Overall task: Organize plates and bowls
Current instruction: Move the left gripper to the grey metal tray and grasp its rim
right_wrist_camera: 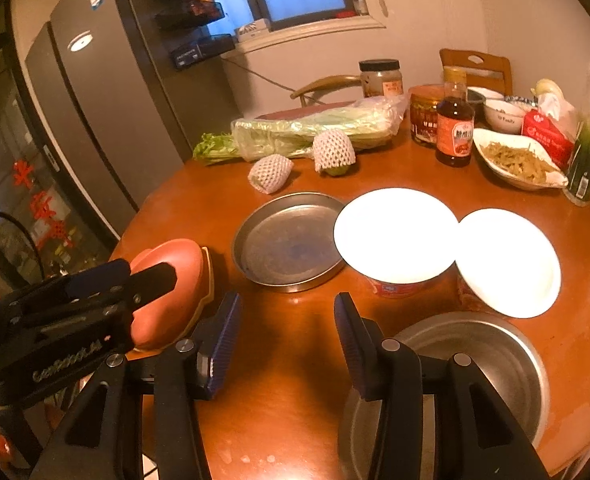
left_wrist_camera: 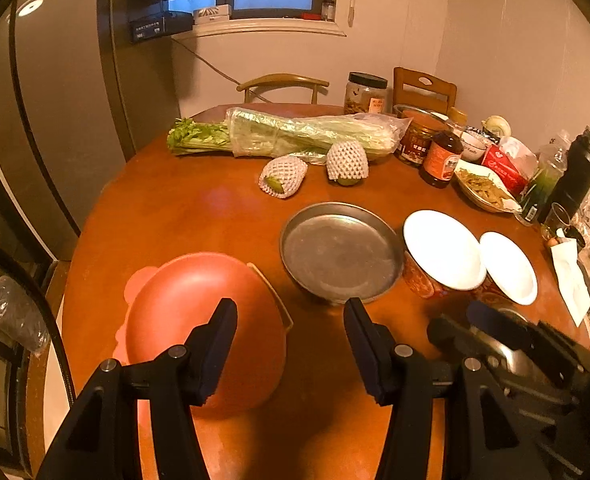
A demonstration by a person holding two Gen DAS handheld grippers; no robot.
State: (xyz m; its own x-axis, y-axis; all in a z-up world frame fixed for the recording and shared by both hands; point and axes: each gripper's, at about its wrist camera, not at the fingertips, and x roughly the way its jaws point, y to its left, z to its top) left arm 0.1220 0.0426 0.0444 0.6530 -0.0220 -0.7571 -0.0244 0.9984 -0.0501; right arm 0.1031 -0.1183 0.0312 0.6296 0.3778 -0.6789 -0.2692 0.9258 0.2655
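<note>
Pink bowl: upside down at the table's near left edge, on a tan board; left of the tray.
Left gripper: jaws partly open, nothing between them; left finger over the pink bowl, right finger over bare table.
Tray: round metal, empty, mid-table, just beside the big bowl.
Right gripper: jaws partly open, nothing held; bare wood between the fingers, right finger above the steel bowl's rim.
Big bowl: white inside, red outside, upright, touching the small bowl.
Small bowl: same make, tilted, at the right.
Steel bowl: empty, at the near right edge, below the two white bowls.
Far side: bagged celery, two netted fruits, jars, a sauce bottle, a dish of food.
</note>
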